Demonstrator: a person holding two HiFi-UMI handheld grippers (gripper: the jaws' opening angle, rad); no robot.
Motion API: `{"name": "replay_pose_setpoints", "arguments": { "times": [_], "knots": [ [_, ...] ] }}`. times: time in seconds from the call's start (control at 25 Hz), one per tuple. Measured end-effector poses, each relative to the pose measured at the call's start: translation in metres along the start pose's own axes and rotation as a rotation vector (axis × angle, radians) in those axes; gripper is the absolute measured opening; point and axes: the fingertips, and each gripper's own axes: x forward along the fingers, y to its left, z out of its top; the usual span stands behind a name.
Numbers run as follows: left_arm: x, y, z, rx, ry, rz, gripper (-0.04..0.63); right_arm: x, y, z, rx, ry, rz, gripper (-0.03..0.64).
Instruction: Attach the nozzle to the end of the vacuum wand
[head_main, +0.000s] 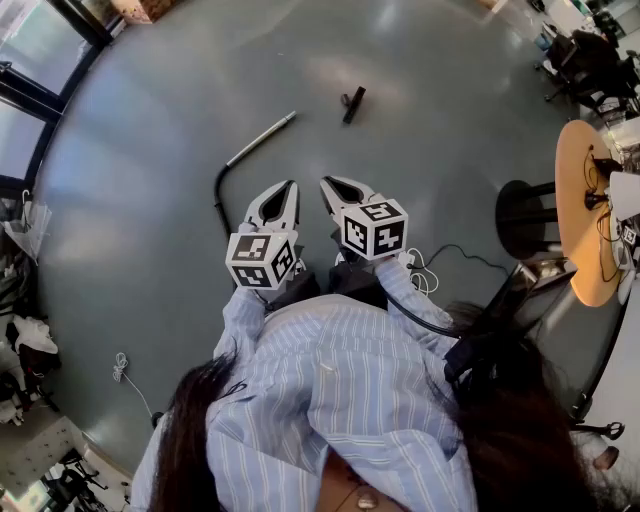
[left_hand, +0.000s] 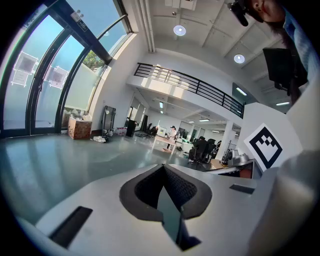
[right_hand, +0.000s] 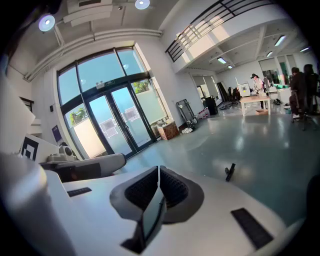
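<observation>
Grey polished floor of an open office hall stretches ahead. The silver vacuum wand (head_main: 262, 136) lies far left with its black hose (head_main: 218, 192) curling nearer, and the small black nozzle (head_main: 353, 104) sits well apart to its right. Both pieces lie loose on a slick surface, so a careless pinch would likely skid the nozzle or roll the wand. The hose may also drag the wand off line during mating. The left gripper (head_main: 290, 186) and right gripper (head_main: 326, 183) hover side by side near the person's chest, tipped slightly downward, jaws fully together, holding nothing.
</observation>
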Motion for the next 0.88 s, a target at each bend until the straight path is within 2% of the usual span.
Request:
{"name": "replay_pose_setpoints", "arguments": {
  "times": [0.2,0.88],
  "knots": [
    [0.004,-0.002,0.006,0.018,-0.016,-0.021,0.006,-0.001,0.000,0.006,-0.013,-0.017,-0.009,0.018],
    [0.000,-0.007,0.005,0.036,-0.018,-0.009,0.006,-0.004,-0.002,0.005,-0.002,-0.036,-0.013,0.018]
  ]
}}
